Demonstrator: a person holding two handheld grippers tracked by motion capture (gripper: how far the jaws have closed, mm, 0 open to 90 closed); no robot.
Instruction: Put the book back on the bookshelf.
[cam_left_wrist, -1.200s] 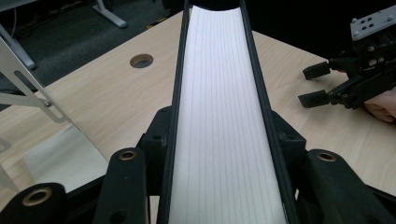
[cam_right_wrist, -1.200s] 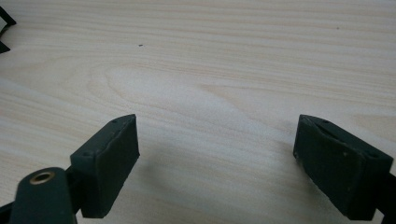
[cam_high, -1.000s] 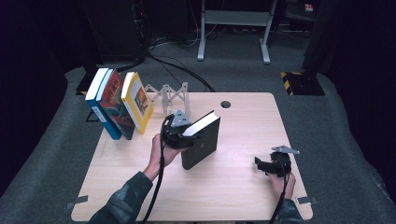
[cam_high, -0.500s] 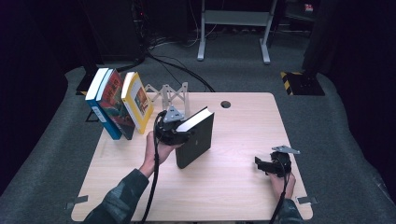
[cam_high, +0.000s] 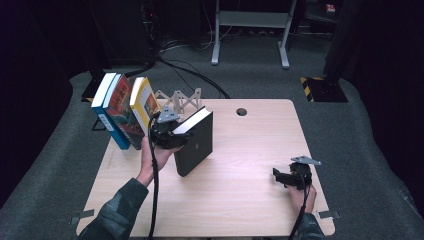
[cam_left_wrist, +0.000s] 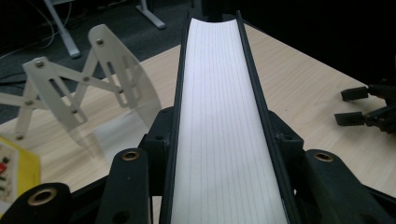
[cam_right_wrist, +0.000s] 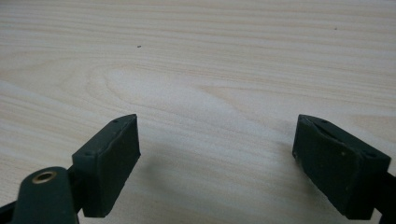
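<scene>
You've carried the black book (cam_high: 195, 142) left across the table (cam_high: 250, 200), nearer the 3 upright books (cam_high: 122, 110), so shelving it beside them looks close. Your left gripper (cam_high: 167, 131) is clamped on its page edge; your right gripper (cam_high: 287, 177) rests wide open, empty.

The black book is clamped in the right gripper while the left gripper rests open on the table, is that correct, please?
Not quite: the sides are swapped. The high view shows the left gripper clamping the black book, while the right gripper rests open on the table.
</scene>
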